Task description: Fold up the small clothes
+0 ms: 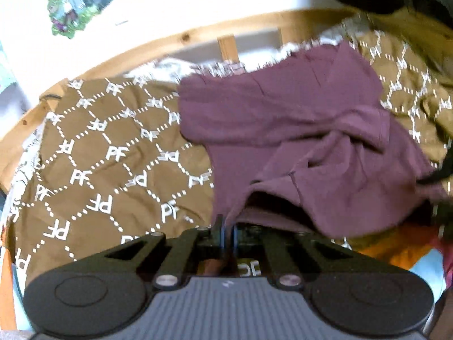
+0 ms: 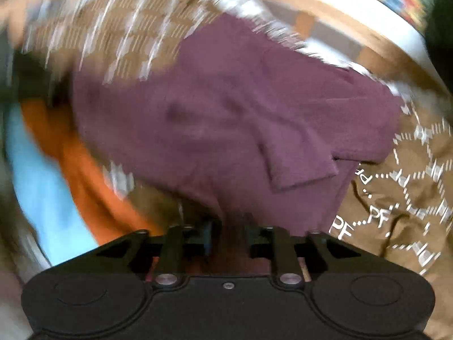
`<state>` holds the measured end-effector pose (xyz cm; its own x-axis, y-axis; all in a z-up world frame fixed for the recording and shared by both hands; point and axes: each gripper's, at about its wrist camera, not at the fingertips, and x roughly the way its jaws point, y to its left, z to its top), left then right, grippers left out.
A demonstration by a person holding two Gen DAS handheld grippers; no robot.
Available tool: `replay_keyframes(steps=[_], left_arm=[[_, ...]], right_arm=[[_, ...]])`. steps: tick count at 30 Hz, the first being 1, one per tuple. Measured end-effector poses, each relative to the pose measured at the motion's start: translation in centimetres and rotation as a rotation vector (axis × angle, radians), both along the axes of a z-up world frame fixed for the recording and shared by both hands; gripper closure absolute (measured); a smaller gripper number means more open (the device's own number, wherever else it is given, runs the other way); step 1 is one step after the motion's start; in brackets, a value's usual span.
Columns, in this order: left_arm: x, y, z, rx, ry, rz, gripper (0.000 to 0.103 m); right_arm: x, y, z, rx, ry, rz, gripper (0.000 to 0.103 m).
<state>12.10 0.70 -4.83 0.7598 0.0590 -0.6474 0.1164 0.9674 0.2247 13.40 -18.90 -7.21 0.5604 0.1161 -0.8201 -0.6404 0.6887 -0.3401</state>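
Left claw [image 1: 226, 228]: pinched tight, jaws together on a thin fold at the near edge of the purple garment [image 1: 297, 130], that edge lifted into a small tent just ahead of the tips. Rest of the purple garment spread forward and to the right of this claw, rumpled, one flap folded across its middle. Under it and out to the left of the claw, a brown cloth [image 1: 107, 153] printed with white dotted hexagons and "PF" letters, lying fairly flat. Beyond the brown cloth, a pale wooden rail [image 1: 158, 45] curving across the far side, with a white patterned fabric between rail and cloth. Low to the right of the claw, a strip of orange fabric [image 1: 396, 243].

Right claw [image 2: 228, 239]: partly parted, a clear gap between the two fingers [image 2: 203, 238], with purple fabric hanging down toward that gap; too blurred to tell whether the pads press on it. Purple garment [image 2: 226, 119] directly ahead of this claw and filling the centre of the view, a squared flap lying on top toward the right. Brown "PF" cloth [image 2: 402, 204] to the right of the claw and beyond the garment. Orange fabric [image 2: 93, 187] and a light blue fabric [image 2: 42, 192] to the left of the claw, both smeared by motion. Wooden rail [image 2: 376, 45] far ahead and to the right.
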Motion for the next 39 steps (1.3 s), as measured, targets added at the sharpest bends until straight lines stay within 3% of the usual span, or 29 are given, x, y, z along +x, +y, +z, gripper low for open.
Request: replay_keyframes(steps=[4,5,14,19,26,29,33,39], left_arm=[[-1.0,0.4,1.1,-0.025,-0.050,-0.006,0.099],[-1.3,0.5,1.4,-0.023,-0.054,-0.012,0.099],[-6.6,-0.2,4.1,0.023,-0.077,-0.095,0.099],[-11.3,0.0,5.7,0.064,-0.081,-0.153,0.099],[-17.0,0.7,7.3,0.058,-0.002,-0.239,0.099],[-16.5,0.6,7.1,0.062,0.015,-0.230,0.099],[-13.6,0.4,8.2,0.055,-0.021,-0.197,0.099],[-4.5,-0.8,9.9,0.114,-0.114,-0.149,0.098]], right_arm=[[-1.8,2.1,-1.8,-0.209,-0.089,0.086,0.075],[-2.1,2.1,-1.6,-0.226,-0.106,0.090,0.095],[-7.8,-0.9,5.4,-0.224,-0.351,0.085,0.099],[-12.5,-1.9,8.3,-0.171,-0.381,0.102,0.100],[-19.0,-2.6,12.0,-0.074,-0.271,0.149,0.100],[-19.7,-2.6,12.4,-0.057,-0.230,0.153,0.100],[-17.5,-2.5,12.4,-0.047,-0.244,0.126,0.100],[-11.4,-1.6,12.5,-0.101,-0.417,0.080,0.099]])
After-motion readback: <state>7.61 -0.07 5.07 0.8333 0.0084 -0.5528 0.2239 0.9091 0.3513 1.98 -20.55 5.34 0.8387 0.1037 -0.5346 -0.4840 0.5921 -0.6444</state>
